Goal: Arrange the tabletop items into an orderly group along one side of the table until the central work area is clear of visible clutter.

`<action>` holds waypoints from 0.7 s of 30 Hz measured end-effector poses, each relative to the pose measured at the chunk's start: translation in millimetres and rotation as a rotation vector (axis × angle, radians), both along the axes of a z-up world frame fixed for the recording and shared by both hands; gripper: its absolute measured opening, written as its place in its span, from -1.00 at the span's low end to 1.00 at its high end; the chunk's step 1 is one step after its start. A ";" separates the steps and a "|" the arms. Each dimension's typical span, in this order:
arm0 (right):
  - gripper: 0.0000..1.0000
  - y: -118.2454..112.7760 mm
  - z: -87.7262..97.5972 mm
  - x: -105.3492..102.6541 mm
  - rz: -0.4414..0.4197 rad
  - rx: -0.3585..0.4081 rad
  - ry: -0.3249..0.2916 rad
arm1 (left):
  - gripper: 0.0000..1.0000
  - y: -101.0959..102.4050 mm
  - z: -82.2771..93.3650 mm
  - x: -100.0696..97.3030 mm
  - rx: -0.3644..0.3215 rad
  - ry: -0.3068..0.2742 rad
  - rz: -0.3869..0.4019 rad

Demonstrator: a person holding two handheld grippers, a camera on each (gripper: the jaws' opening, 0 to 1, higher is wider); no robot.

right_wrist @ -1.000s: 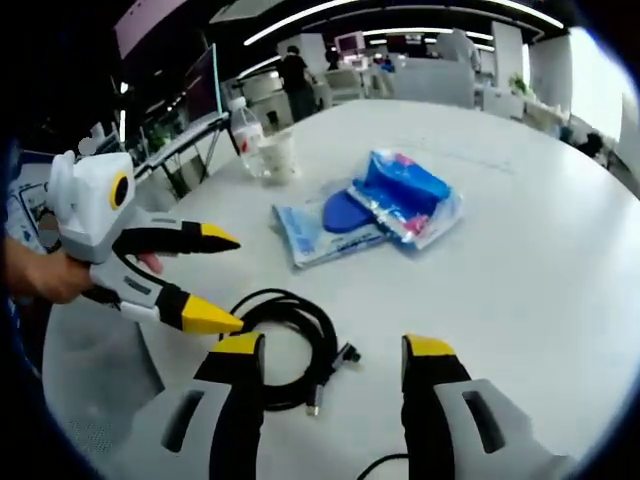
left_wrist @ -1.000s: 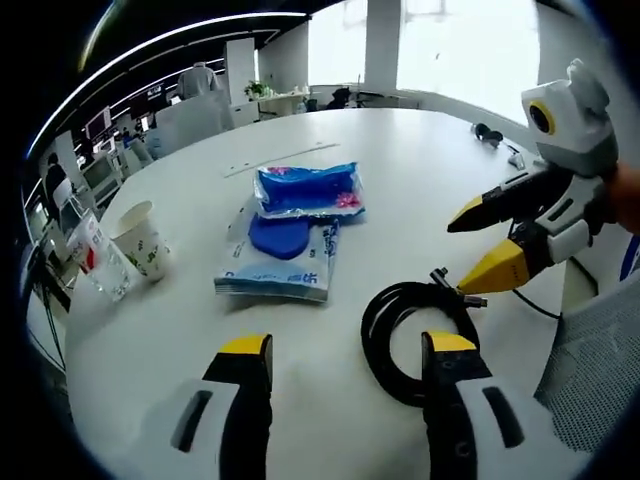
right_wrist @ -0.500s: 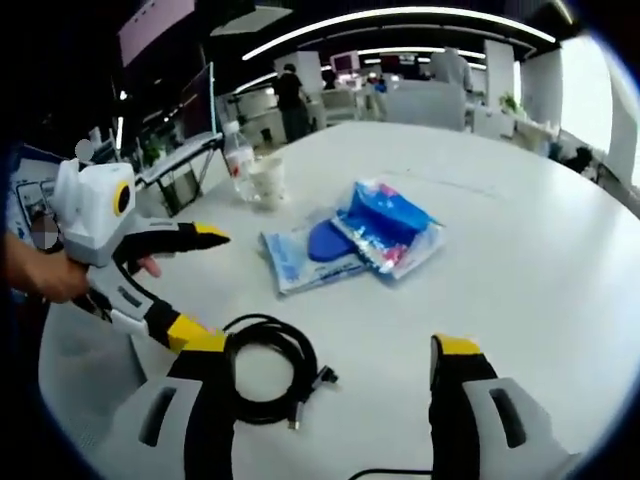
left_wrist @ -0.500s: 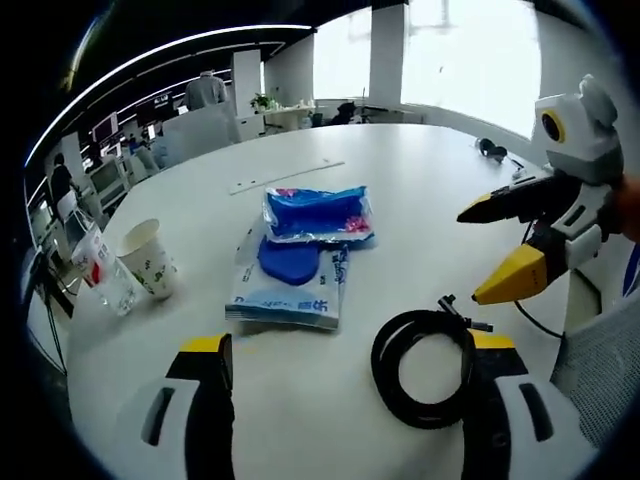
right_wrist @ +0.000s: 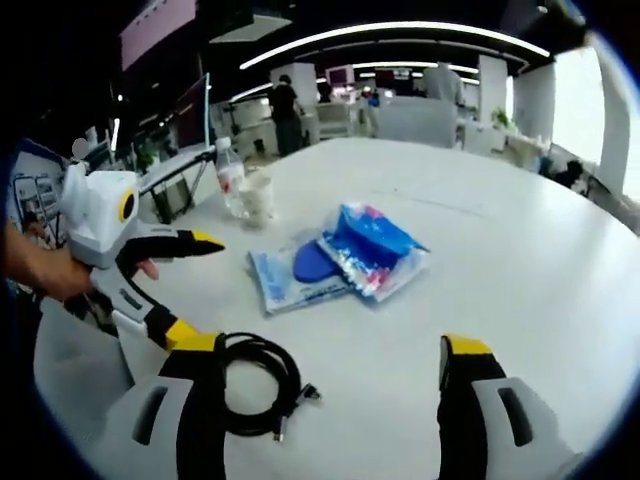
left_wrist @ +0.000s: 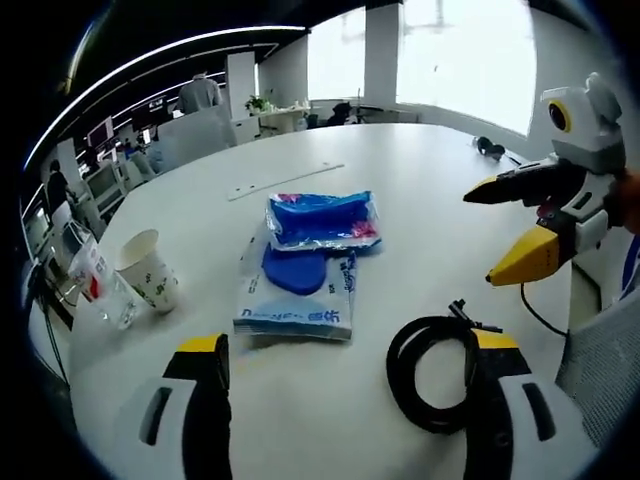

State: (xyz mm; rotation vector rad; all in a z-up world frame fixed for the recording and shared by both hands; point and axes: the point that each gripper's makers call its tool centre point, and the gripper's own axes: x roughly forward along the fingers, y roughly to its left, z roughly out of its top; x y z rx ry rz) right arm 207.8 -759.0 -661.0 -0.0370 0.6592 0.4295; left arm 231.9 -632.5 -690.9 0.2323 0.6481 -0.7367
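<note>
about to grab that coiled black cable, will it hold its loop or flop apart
The black cable lies in loose, untied coils, so it would probably sag and unwind if lifted by one strand. Its free plug end may trail. It looks light and should slide easily.

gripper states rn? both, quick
Left gripper: open, jaws wide apart, holding nothing; the coiled black cable lies on the table by its right jaw.
Right gripper: open, holding nothing.

Open office, bright windows [left_wrist: 460,55], ceiling striplights [right_wrist: 400,32]
</note>
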 end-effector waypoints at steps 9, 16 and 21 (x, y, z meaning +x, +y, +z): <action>0.60 -7.5 3.8 4.1 -0.039 -0.013 -0.010 | 0.81 -1.6 2.8 7.8 -0.007 -0.001 -0.021; 0.49 -10.9 5.5 7.4 -0.046 -0.023 -0.022 | 0.69 -1.9 5.2 16.4 -0.009 -0.004 -0.031; 0.42 -12.8 7.1 9.3 -0.054 -0.030 -0.029 | 0.52 -2.6 4.7 20.4 -0.003 -0.002 -0.047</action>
